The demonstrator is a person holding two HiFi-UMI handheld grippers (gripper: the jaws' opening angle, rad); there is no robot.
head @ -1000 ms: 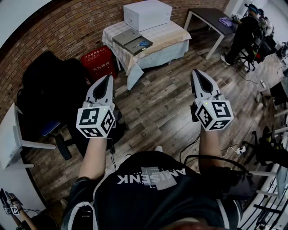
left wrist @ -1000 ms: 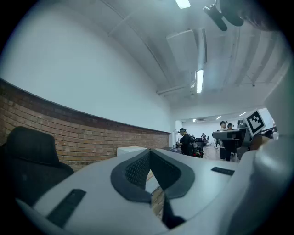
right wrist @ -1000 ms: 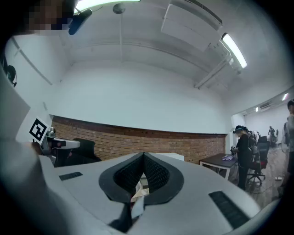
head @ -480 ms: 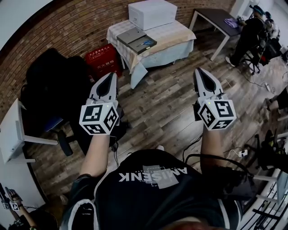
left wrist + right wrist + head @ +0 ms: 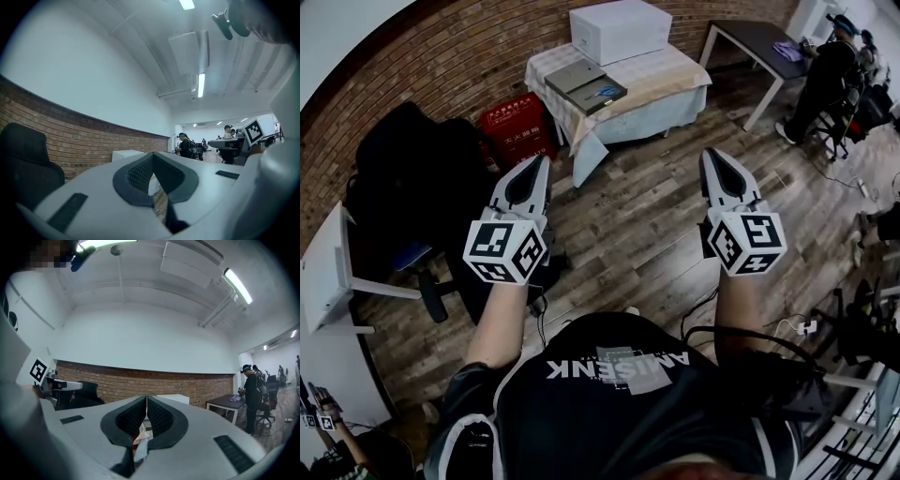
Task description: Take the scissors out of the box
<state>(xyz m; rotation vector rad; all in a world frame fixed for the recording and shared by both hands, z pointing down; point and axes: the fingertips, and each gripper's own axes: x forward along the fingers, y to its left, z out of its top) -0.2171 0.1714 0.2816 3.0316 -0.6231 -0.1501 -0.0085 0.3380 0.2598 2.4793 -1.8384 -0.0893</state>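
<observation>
1. L gripper [image 5: 541,164]: centre left of frame, jaws closed tip to tip, nothing betw. them
2. R gripper [image 5: 709,156]: centre right, jaws likewise closed, empty
3. Scissors [image 5: 602,91]: small blue shape in flat grey box [image 5: 569,77] on cloth-covered table [image 5: 661,75], upper centre, well apart from both grippers

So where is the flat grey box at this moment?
Head view, top centre: the flat grey box lies on the cloth-covered table by the brick wall, just left of the white box and nearer the person than it.
</observation>
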